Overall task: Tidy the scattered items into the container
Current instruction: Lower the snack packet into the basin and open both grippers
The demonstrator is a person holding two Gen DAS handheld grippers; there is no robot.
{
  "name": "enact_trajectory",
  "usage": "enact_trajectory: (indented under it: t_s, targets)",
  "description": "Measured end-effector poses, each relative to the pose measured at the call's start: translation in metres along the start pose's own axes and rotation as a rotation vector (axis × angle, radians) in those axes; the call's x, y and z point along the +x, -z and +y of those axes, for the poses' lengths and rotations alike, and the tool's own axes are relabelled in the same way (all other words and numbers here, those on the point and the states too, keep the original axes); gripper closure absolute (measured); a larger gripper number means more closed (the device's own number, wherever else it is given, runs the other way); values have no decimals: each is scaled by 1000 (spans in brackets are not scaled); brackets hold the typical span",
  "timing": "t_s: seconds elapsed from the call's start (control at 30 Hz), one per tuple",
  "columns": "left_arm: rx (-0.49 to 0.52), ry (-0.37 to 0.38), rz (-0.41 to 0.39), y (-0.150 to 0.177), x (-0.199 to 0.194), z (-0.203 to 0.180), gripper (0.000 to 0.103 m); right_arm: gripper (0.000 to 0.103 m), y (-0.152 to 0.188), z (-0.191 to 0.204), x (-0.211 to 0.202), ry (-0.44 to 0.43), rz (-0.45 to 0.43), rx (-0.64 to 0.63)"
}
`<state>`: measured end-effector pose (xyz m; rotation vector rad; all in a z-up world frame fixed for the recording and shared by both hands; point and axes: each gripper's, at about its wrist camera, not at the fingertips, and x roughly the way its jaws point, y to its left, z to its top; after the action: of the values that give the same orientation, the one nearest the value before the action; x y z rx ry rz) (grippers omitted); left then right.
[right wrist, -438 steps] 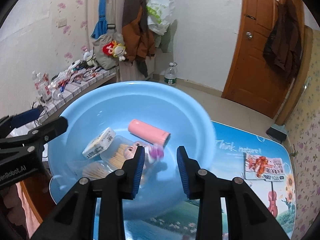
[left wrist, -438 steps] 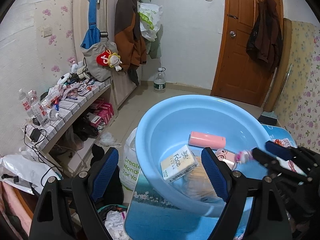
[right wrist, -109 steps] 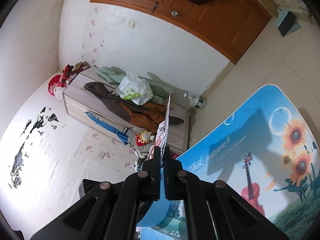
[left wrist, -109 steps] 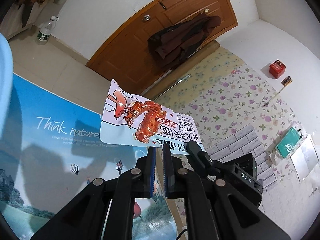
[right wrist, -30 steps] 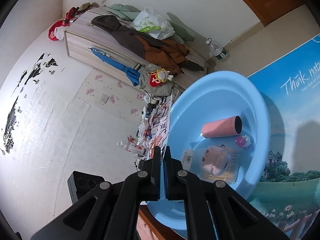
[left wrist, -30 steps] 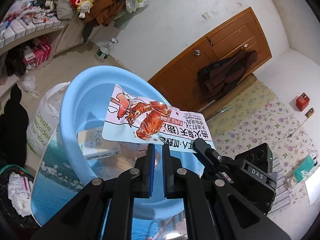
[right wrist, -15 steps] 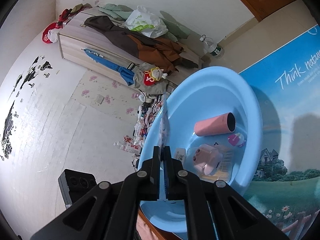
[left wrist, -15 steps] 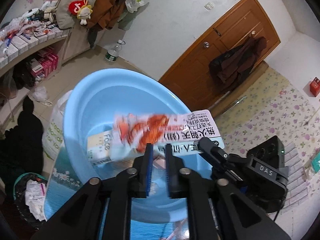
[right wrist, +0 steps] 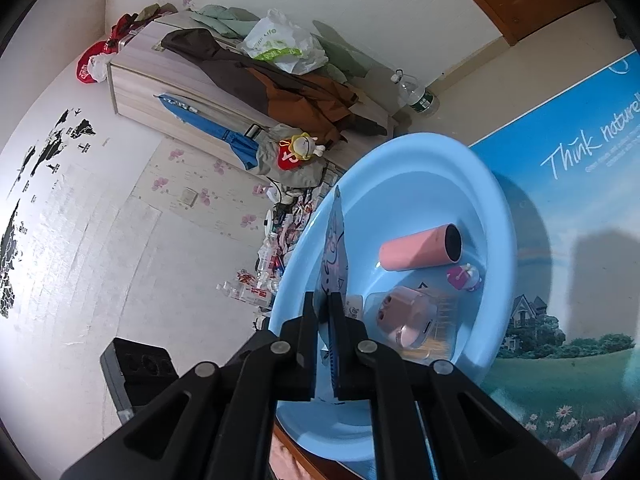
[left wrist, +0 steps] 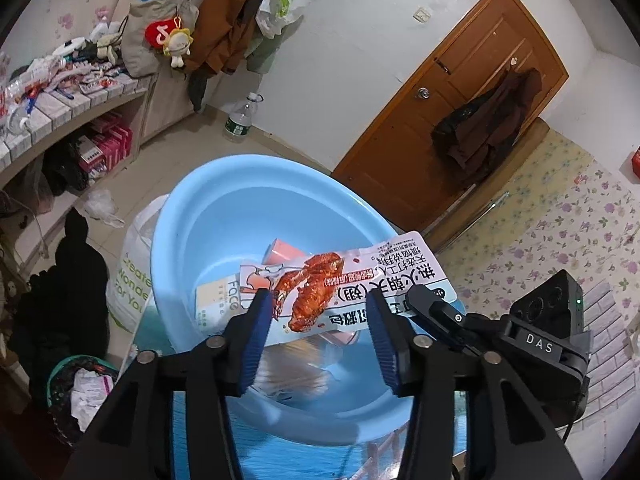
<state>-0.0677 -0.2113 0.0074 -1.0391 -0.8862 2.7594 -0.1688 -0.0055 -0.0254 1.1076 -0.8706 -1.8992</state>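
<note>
snack packet [left wrist: 348, 280] hangs over the blue basin [left wrist: 224, 216], one end pinched in the closed right gripper [right wrist: 325, 308], its length lying just ahead of the left gripper [left wrist: 316, 320] whose jaws have just been opening, pads clear of it.

Pale blue all over the basin [left wrist: 188, 216]. White snack packet [left wrist: 352, 280] at its 5 o'clock, printed with red-brown glazed meat and black characters. Pink cylinder [right wrist: 416, 250] at 12 o'clock inside. Blue pads on black fingers [left wrist: 252, 336]. Sky-blue table cover [right wrist: 568, 184], white lettering, green meadow at 6 o'clock.
</note>
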Motion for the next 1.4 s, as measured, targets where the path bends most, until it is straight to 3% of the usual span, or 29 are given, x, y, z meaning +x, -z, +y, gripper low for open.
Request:
enact_trajectory:
  t_s: [0.43, 0.57, 0.83, 1.4]
  targets:
    - [142, -217, -110, -2, -23, -13, 37, 98, 8, 15, 0, 181, 22, -92]
    - [171, -254, -108, -2, -23, -16, 30, 95, 11, 18, 1, 243, 31, -126]
    - [243, -310, -92, 2, -20, -26, 29, 90, 17, 31, 8, 409, 56, -258]
    - [279, -337, -31, 12, -8, -31, 27, 81, 36, 52, 23, 593, 63, -462]
